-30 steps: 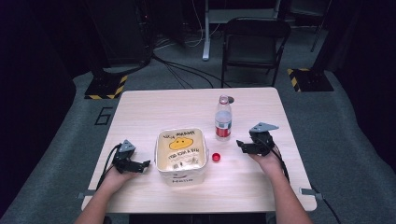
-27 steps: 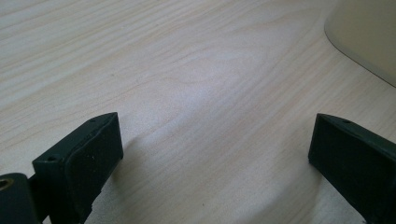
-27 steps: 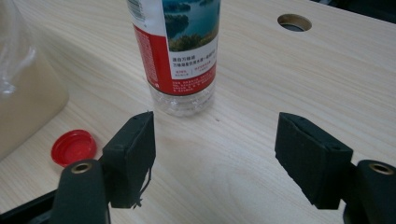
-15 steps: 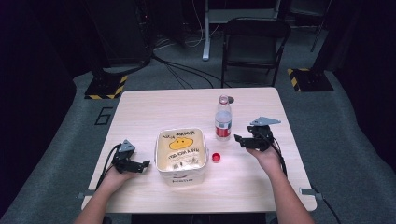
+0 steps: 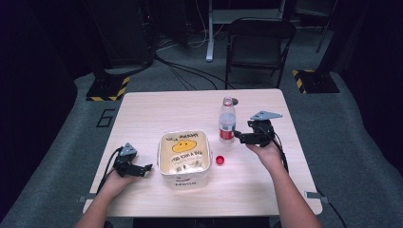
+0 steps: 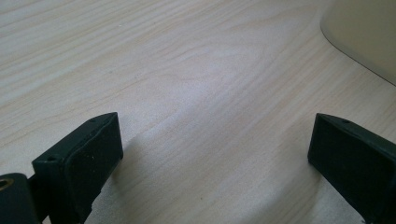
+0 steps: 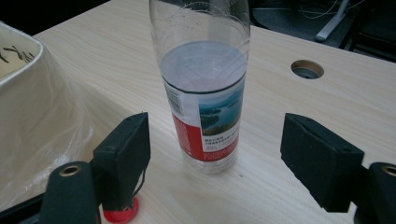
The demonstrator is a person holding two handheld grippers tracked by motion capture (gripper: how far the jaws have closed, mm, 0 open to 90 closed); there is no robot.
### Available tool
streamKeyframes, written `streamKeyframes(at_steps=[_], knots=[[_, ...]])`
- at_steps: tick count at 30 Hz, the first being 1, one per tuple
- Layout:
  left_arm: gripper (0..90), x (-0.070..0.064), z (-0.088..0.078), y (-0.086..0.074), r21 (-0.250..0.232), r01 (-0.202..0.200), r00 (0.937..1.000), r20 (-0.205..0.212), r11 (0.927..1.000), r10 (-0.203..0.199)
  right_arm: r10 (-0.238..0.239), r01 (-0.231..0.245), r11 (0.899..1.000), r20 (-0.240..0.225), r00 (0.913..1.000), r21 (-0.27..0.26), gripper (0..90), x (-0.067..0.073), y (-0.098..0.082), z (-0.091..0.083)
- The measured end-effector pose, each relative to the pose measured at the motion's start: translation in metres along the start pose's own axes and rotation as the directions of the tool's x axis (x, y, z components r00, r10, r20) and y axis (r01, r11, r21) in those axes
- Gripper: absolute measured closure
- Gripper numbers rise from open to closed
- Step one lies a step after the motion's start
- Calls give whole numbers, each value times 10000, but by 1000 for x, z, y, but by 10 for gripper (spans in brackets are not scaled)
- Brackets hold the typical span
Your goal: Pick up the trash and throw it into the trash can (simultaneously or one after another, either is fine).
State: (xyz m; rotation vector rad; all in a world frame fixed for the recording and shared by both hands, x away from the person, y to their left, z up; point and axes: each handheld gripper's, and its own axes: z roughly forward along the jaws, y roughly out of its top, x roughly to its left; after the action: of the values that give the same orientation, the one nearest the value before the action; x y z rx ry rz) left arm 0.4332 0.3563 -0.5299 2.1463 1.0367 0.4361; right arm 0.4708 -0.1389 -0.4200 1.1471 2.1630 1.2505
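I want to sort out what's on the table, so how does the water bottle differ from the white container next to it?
The water bottle is clear, tall and slim; the white container is opaque, squat and wide. The water bottle carries a red label band with a landscape picture, while the white container has a yellow picture and dark lettering on top. The water bottle stands uncapped, its red cap lying on the table; the white container looks covered. Both stand upright on the table.
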Motion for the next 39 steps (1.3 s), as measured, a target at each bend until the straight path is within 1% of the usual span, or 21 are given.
streamKeyframes(at_steps=[4,6,8,11,12,14,17,21,23,28,32,33,34,35,36,39], knots=[[29,0,1,0,-53,-10,10000,-8,10000,10,-95,96,9999,112,9999,-59,197,2,5,4],[29,0,1,1,-43,18,10000,-4,10000,-18,-147,150,9998,258,9996,-94,162,4,9,8],[29,1,2,1,-73,49,10000,3,10000,-49,-86,88,9999,313,9995,-63,139,4,13,12],[29,1,2,1,-134,29,10000,-30,9999,-30,-94,93,9999,302,9995,46,131,6,19,20],[29,1,2,1,-55,10,10000,6,10000,-10,-113,111,9999,344,9993,48,129,6,21,21],[29,1,2,1,-59,8,10000,5,10000,-8,-126,124,9999,350,9993,43,121,7,24,25],[29,1,2,1,-67,15,10000,2,10000,-15,-312,309,9995,352,9989,102,109,11,29,30],[29,1,2,1,-57,11,10000,5,10000,-11,-441,436,9989,310,9985,166,92,16,35,36],[29,1,2,1,-65,13,10000,2,10000,-13,-514,508,9986,384,9979,172,85,18,38,39],[29,1,2,1,-65,13,10000,6,10000,-13,-566,556,9982,508,9971,221,82,20,44,44],[29,1,2,1,-58,6,10000,11,10000,-6,-412,404,9990,529,9978,173,82,18,47,46],[29,1,2,1,-134,23,10000,-20,9999,-23,-410,400,9990,553,9976,191,82,18,47,47],[29,1,2,1,-56,2,10000,17,10000,-2,-387,375,9991,569,9976,215,82,18,48,48],[29,1,2,1,-136,20,10000,-14,9999,-20,-428,416,9989,568,9975,214,82,17,48,49],[29,1,2,1,-103,31,10000,10,9999,-30,-355,341,9991,571,9977,250,84,17,49,50],[29,1,2,1,-90,24,10000,13,10000,-24,-384,371,9990,569,9976,247,108,17,50,52]])
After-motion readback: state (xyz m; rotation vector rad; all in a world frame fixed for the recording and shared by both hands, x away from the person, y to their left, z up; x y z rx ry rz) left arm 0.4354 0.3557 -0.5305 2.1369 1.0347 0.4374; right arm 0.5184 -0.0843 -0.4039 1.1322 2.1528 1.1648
